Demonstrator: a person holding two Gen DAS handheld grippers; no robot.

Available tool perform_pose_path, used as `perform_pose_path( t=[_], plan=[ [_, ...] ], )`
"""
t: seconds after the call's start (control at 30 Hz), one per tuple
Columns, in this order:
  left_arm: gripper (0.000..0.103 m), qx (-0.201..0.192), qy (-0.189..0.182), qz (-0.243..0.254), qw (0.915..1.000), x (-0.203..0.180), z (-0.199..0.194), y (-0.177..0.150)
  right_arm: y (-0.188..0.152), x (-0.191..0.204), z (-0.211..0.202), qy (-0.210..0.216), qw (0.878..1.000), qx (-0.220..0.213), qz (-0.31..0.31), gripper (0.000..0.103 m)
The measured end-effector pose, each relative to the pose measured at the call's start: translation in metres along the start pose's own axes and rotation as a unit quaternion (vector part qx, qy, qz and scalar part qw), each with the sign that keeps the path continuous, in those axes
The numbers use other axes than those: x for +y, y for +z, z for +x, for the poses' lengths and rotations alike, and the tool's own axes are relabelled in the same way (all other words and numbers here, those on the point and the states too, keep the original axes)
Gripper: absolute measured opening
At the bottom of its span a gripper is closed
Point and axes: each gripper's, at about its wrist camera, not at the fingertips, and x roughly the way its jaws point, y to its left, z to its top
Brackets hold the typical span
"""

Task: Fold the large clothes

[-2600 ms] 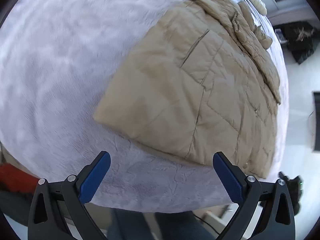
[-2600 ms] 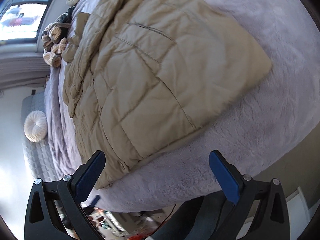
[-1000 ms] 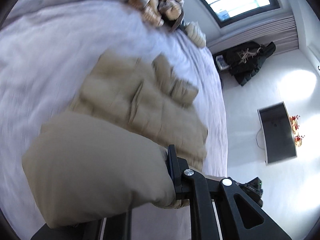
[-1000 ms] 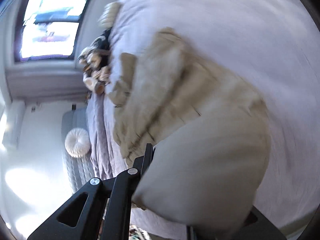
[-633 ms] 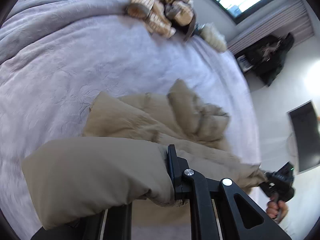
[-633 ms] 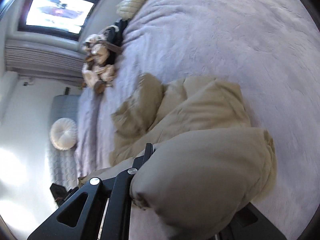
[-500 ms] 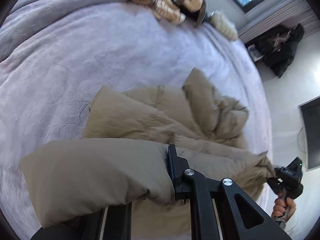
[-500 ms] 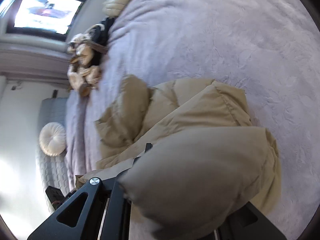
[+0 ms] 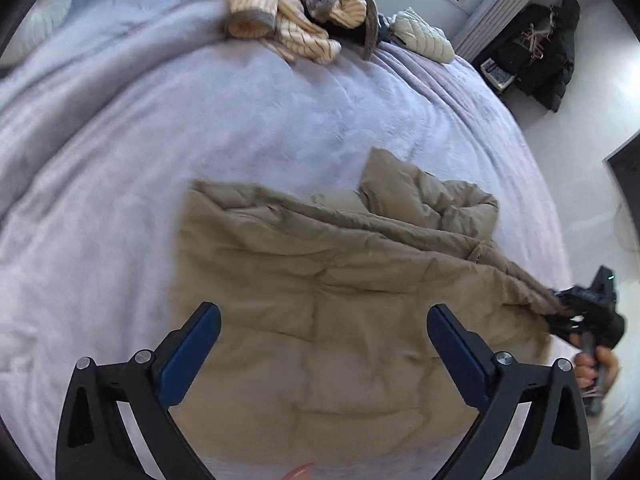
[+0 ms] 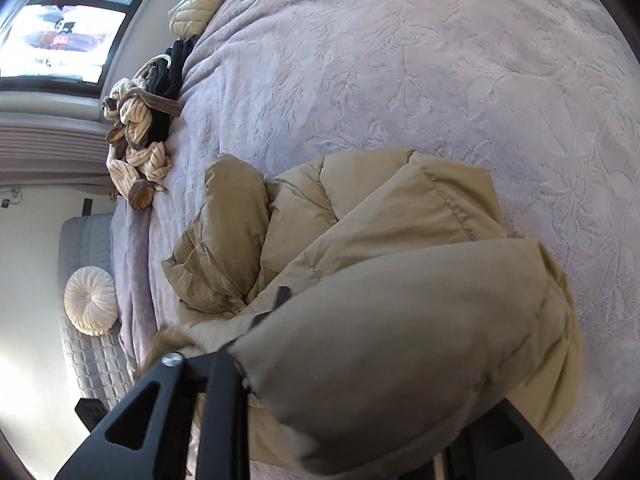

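Note:
A beige puffer jacket [image 9: 340, 280] lies folded over itself on the lilac bedspread [image 9: 200, 120]. My left gripper [image 9: 322, 312] hovers over its near part, blue pads wide apart and still opening, with nothing between them. In the right wrist view a puffed fold of the jacket [image 10: 360, 220] bulges over my right gripper [image 10: 392, 344] and hides one finger. Its jaws are opening, with the fabric still between them. The left wrist view shows that right gripper [image 9: 568, 308] at the jacket's right edge, the cloth drawn into it, a hand [image 9: 596, 364] on its handle.
A heap of striped clothes [image 9: 296, 12] and a quilted cream item [image 9: 420, 36] lie at the bed's far end. A black coat [image 9: 540, 48] sits on the floor beyond the bed. A round cushion [image 10: 90, 300] lies on a grey seat beside the bed.
Both grippers carried the jacket's hem up and over toward the collar. The left gripper has since let go and spread wide, and the jacket has dropped flat beneath it.

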Motion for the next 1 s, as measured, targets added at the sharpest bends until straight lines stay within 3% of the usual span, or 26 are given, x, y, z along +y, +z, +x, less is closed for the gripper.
perform_pose_path(
  t=[0.07, 0.13, 0.2, 0.27, 0.3, 0.33, 0.37, 0.47, 0.6, 0.8, 1.0],
  plan=[
    [0.103, -0.014, 0.020, 0.016, 0.9996, -0.002, -0.004, -0.001, 0.000, 0.001, 0.000, 0.001, 1.000, 0.000, 0.004, 0.052],
    [0.090, -0.025, 0.036, 0.026, 0.9987, -0.003, -0.006, -0.003, -0.002, 0.008, -0.007, 0.002, 1.000, -0.008, -0.004, 0.070],
    [0.056, -0.018, 0.051, 0.033, 0.9980, -0.002, 0.000, -0.004, -0.006, 0.017, -0.018, 0.000, 1.000, -0.020, -0.023, 0.072],
    [0.032, -0.007, 0.042, 0.032, 0.9986, -0.001, 0.010, -0.007, -0.013, 0.026, -0.034, -0.005, 0.998, -0.037, -0.051, 0.072],
    [0.032, -0.003, 0.043, 0.032, 0.9985, 0.000, 0.016, -0.007, -0.019, 0.030, -0.043, -0.012, 0.996, -0.049, -0.071, 0.063],
    [0.032, -0.003, 0.046, 0.034, 0.9984, 0.000, 0.019, -0.008, -0.027, 0.034, -0.049, -0.022, 0.993, -0.054, -0.101, 0.035],
    [0.032, -0.003, 0.052, 0.037, 0.9980, 0.000, 0.025, -0.008, -0.031, 0.037, -0.051, -0.032, 0.991, -0.051, -0.118, 0.021],
    [0.032, -0.014, 0.081, 0.040, 0.9958, 0.004, 0.043, 0.000, -0.042, 0.038, -0.041, -0.097, 0.977, -0.030, -0.188, 0.020],
    [0.032, -0.004, 0.093, -0.005, 0.9956, 0.026, 0.082, 0.017, -0.020, 0.021, -0.026, -0.162, 0.964, -0.066, -0.202, 0.020],
    [0.032, -0.004, 0.121, -0.040, 0.9919, 0.039, 0.126, 0.030, 0.028, -0.010, 0.008, -0.168, 0.973, -0.078, -0.139, 0.014],
    [0.032, 0.003, 0.134, -0.032, 0.9905, 0.039, 0.149, 0.039, 0.050, -0.024, 0.037, -0.179, 0.974, -0.073, -0.123, 0.012]
  ],
)
